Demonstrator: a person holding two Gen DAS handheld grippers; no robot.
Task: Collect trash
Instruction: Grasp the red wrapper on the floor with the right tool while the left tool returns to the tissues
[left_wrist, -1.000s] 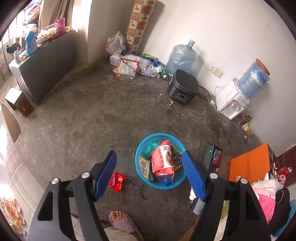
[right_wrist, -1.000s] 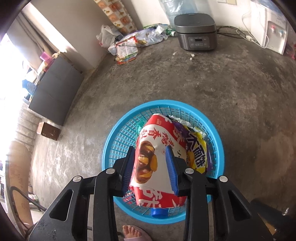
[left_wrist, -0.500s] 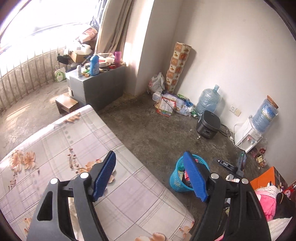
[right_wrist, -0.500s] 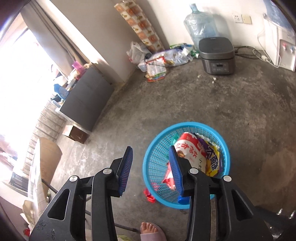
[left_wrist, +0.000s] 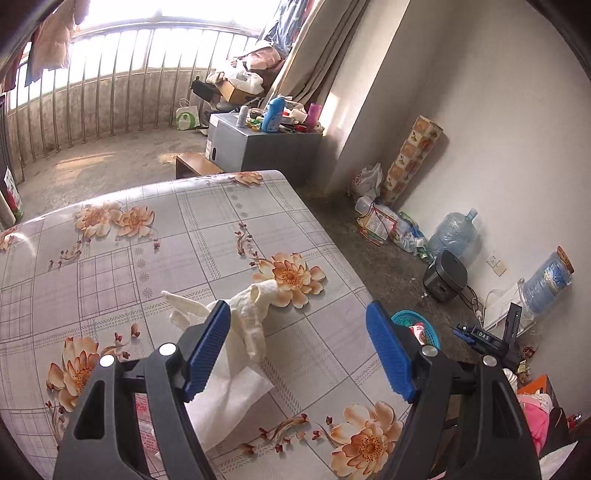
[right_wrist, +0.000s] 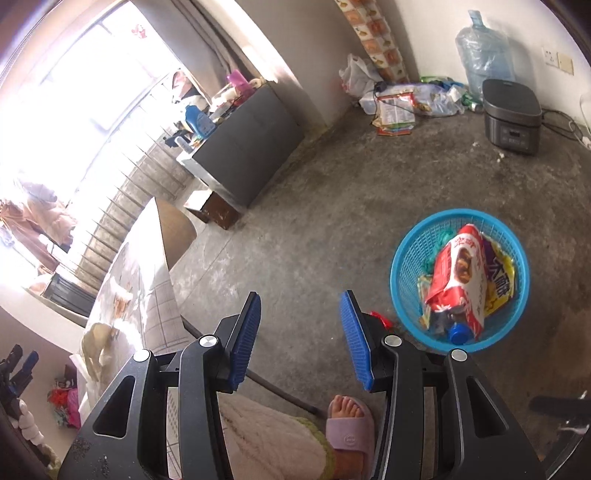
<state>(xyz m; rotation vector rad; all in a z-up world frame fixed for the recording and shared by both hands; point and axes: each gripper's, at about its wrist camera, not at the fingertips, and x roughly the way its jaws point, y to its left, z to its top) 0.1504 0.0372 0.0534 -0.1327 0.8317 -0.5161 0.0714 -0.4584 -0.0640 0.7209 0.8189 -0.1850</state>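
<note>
Only the left hand-held gripper (left_wrist: 295, 347), released, sees crumpled tissue (left_wrist: 236, 306); the right hand-held gripper (right_wrist: 299, 336), just opening empty, sees the basket (right_wrist: 406, 258).

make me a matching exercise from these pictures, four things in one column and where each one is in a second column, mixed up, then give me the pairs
Things
1. crumpled tissue
2. red and white snack bag
3. small red wrapper
4. blue bottle

Places
A. on the floor beside the blue basket
B. on top of the grey cabinet
C. on the flowered table
D. inside the blue basket

Pairs: 1-C, 2-D, 3-A, 4-B
</note>
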